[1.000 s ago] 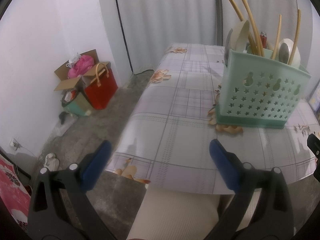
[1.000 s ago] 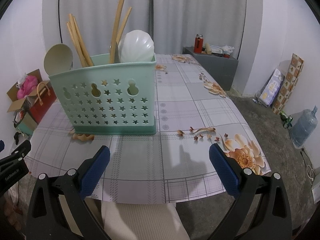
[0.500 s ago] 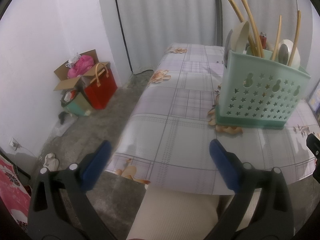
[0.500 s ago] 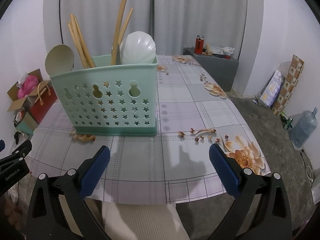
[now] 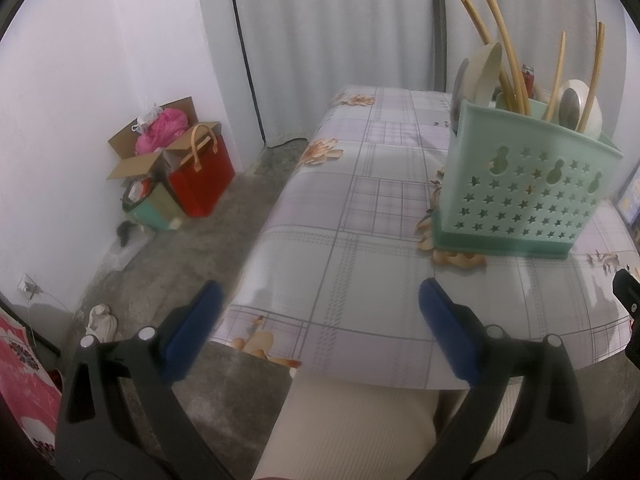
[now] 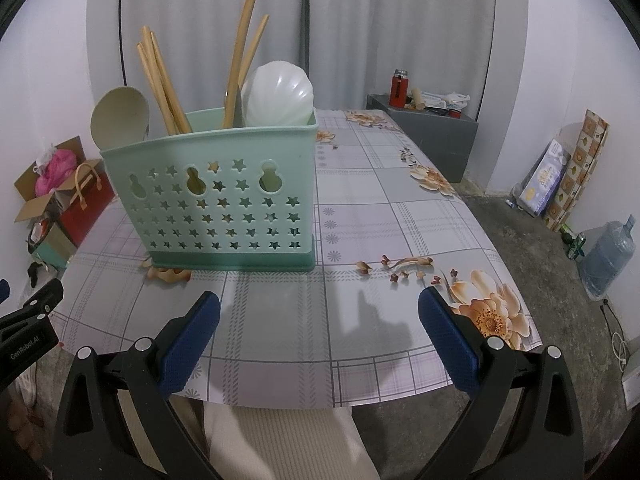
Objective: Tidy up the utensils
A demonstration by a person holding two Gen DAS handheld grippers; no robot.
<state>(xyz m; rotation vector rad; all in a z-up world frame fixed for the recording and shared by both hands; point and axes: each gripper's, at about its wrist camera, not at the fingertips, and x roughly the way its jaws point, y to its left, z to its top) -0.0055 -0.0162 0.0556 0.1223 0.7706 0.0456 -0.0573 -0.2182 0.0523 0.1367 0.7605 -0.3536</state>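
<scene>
Utensils [image 6: 160, 80] in mint caddy [image 6: 224, 204]; "CenRobot.AI" left gripper [image 5: 320, 320], right gripper [image 6: 320, 328] wide, empty.

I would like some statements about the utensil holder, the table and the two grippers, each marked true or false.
1. The green utensil holder stands upright on the table. True.
2. The left gripper is shut on a chopstick. False: its jaws stand wide apart and hold nothing.
3. Wooden chopsticks stick up out of the holder. True.
4. The white ladle lies flat on the tablecloth. False: it stands in the holder, bowl upward.
5. The right gripper is open, with only bare tablecloth showing between its jaws. True.
6. The holder's front wall is solid. False: it is pierced with star-shaped holes.
</scene>
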